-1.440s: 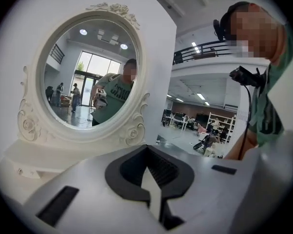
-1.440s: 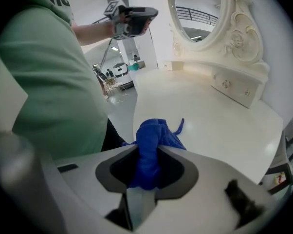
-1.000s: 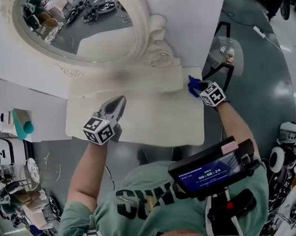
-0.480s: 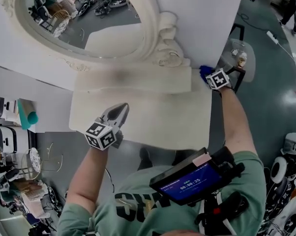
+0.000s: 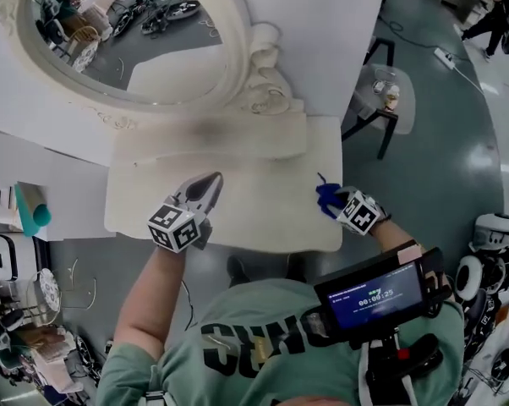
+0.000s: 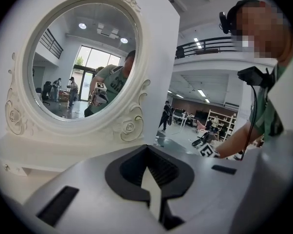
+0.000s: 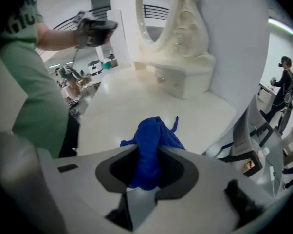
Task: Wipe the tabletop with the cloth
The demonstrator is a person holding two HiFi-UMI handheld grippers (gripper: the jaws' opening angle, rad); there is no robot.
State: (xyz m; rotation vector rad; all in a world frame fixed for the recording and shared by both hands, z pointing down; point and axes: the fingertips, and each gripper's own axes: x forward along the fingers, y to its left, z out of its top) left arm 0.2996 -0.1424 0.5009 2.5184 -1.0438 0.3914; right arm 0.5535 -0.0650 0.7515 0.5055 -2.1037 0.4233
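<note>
Right gripper (image 5: 337,203) pinches the bunched blue cloth (image 5: 326,199) at the tabletop (image 5: 263,214) edge, lower right of the head view, apparently to wipe that corner, while the left gripper (image 5: 205,183), jaws together and empty, hangs mid-frame, clear.

Beyond our work
We see an oval mirror (image 5: 128,49) in a carved white frame, a glass side table (image 5: 407,104) to its right

The lower end of the cloth (image 7: 149,140) lay hidden between the jaws of the right gripper (image 7: 146,165); whether it touched the tabletop (image 7: 127,111) at its front right corner could not be told. The head view's top edge cropped the mirror (image 5: 153,49).
</note>
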